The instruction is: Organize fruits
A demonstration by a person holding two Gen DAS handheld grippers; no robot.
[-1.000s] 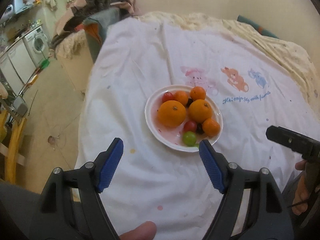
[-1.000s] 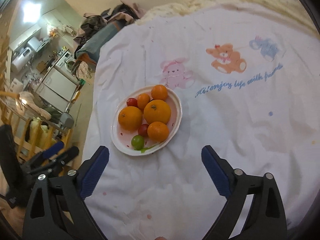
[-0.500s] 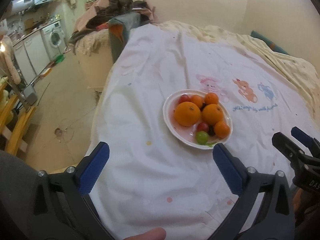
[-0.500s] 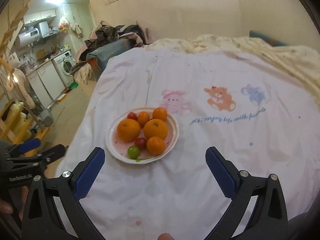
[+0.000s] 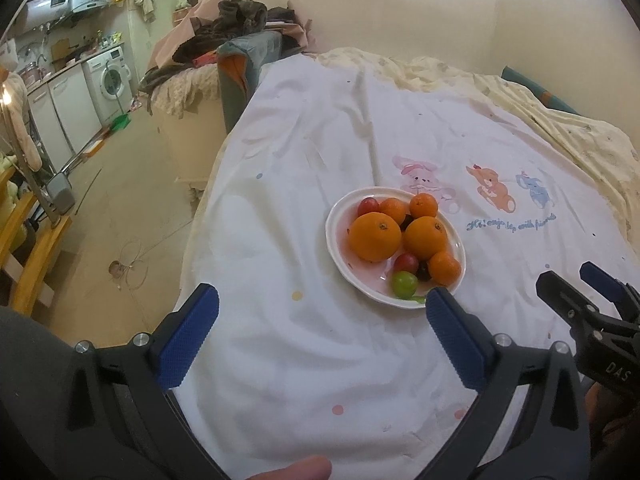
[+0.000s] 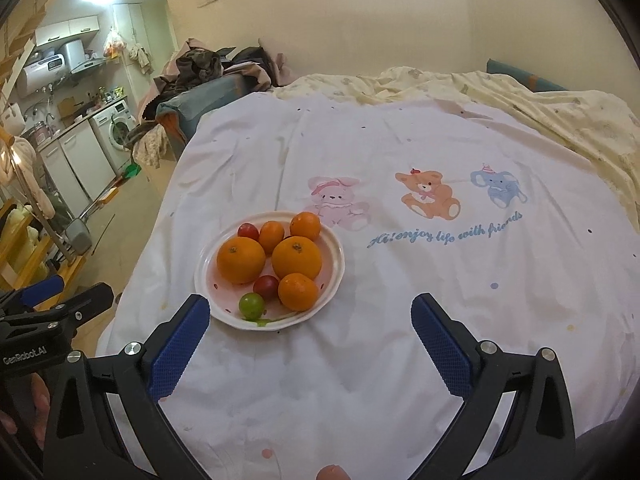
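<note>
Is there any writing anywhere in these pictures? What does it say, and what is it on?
"Hi! enjoy life with friends": blue script on the white sheet, under the animal pictures.
"GenRobot.AI": on the left gripper's body, in the right wrist view.
"DAS": on the right gripper's body, left wrist view; cut off beyond that.
Water heater display: too small to read.

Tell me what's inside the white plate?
The white plate holds five oranges, the biggest on its left side, two red tomatoes, one green tomato and a dark fruit mostly hidden behind them.
</note>
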